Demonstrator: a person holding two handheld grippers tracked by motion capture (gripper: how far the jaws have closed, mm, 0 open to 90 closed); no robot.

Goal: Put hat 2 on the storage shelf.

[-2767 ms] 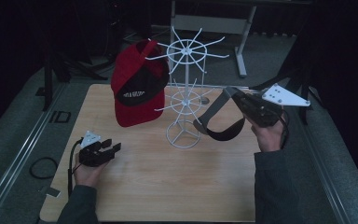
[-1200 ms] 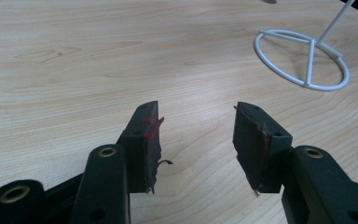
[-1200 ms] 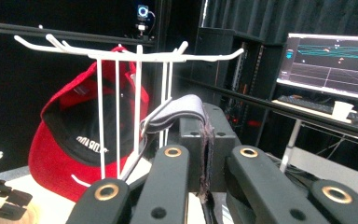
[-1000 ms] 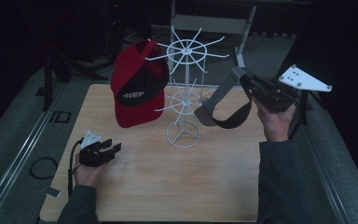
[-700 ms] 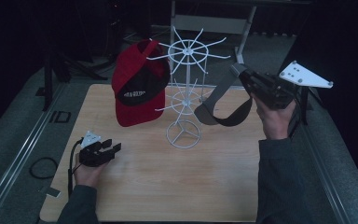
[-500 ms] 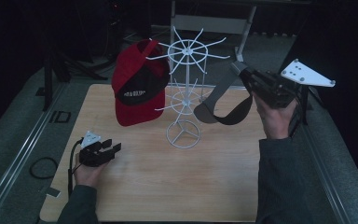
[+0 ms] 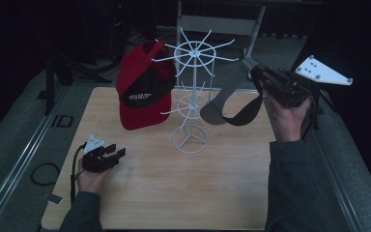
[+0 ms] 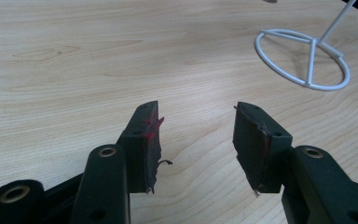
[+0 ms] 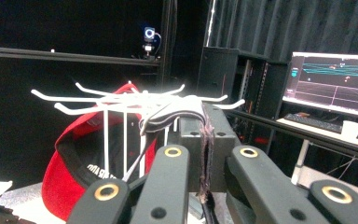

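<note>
You have the grey cap [image 7: 232, 104] hanging brim-down in the air, just right of the white rack [image 7: 189, 96].

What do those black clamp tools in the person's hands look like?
Both are black. The left gripper has flat jaws with frayed, red-smeared pads, brass-ringed rivets and a trailing black cable. The right gripper carries a grey three-cornered plate. The sleeves are dark grey.
</note>
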